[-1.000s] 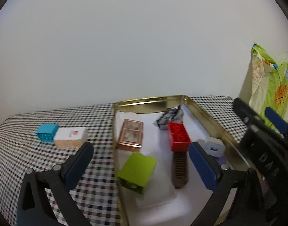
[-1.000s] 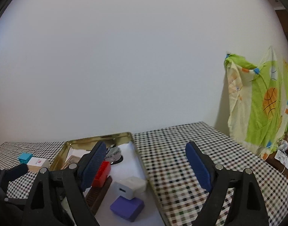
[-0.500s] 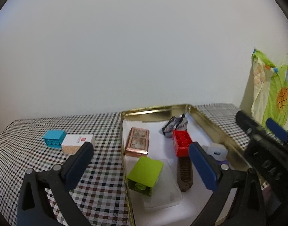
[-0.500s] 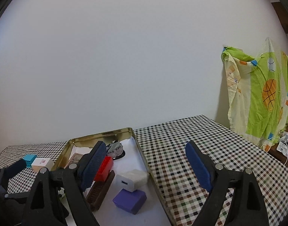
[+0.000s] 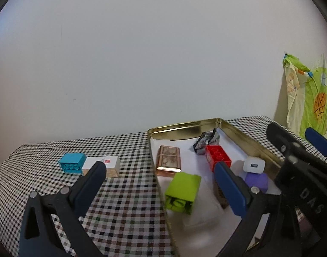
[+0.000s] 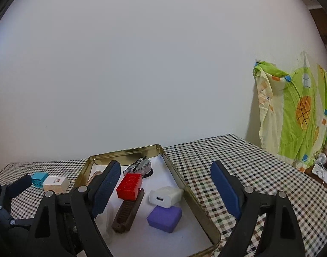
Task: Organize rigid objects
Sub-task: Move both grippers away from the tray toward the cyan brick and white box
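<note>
Bare checkered cloth [image 6: 238, 167] right of the crowded gold tray [image 6: 186, 189]; blue block [image 5: 72, 162] and white box [image 5: 103, 165] leftward

Gold tin [image 6: 176, 171] holds red [image 6: 129, 186], lime [image 5: 183, 190], purple [image 6: 164, 218] blocks on black-white checked cloth [image 6: 238, 167].

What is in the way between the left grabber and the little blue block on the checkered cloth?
Nothing visible. The open left gripper is empty, and only bare checkered tablecloth lies before the blue plastic block. A white cardboard box sits beside the block, touching its right side, which could crowd a grasp.
</note>
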Available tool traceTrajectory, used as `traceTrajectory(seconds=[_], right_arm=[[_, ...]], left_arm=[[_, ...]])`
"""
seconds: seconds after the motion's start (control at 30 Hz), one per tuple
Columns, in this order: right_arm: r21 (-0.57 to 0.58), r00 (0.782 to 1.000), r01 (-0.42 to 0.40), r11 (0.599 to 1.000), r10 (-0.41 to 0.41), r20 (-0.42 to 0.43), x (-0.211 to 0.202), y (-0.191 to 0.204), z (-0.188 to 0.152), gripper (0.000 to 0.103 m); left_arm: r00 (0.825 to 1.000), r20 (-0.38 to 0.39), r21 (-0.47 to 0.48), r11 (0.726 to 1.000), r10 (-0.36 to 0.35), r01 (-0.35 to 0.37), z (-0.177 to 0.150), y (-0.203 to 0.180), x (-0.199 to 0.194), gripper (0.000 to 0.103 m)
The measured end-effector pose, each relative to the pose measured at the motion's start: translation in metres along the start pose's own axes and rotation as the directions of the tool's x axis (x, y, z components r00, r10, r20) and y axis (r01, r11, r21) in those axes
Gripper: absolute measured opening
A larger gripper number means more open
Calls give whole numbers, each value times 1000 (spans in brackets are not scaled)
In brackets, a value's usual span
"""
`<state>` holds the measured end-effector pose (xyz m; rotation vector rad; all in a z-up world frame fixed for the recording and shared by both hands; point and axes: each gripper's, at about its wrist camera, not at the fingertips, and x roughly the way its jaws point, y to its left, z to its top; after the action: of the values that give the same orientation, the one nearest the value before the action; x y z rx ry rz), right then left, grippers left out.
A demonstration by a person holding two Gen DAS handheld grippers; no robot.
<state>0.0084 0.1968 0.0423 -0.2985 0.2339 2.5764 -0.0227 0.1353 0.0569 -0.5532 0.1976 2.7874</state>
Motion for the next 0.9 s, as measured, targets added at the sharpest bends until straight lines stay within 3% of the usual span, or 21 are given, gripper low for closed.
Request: traceTrajectory(seconds=[0.4, 0.9], right_arm=[[16, 1000, -4, 1000, 4, 4, -12, 13, -6, 88], [-30, 996, -85, 996, 85, 17, -27, 67, -16, 88]], left_arm=[[999, -45, -90, 996, -14, 10, -6, 43, 6, 102], [998, -58, -87, 996, 20, -25, -10, 79, 15, 102]])
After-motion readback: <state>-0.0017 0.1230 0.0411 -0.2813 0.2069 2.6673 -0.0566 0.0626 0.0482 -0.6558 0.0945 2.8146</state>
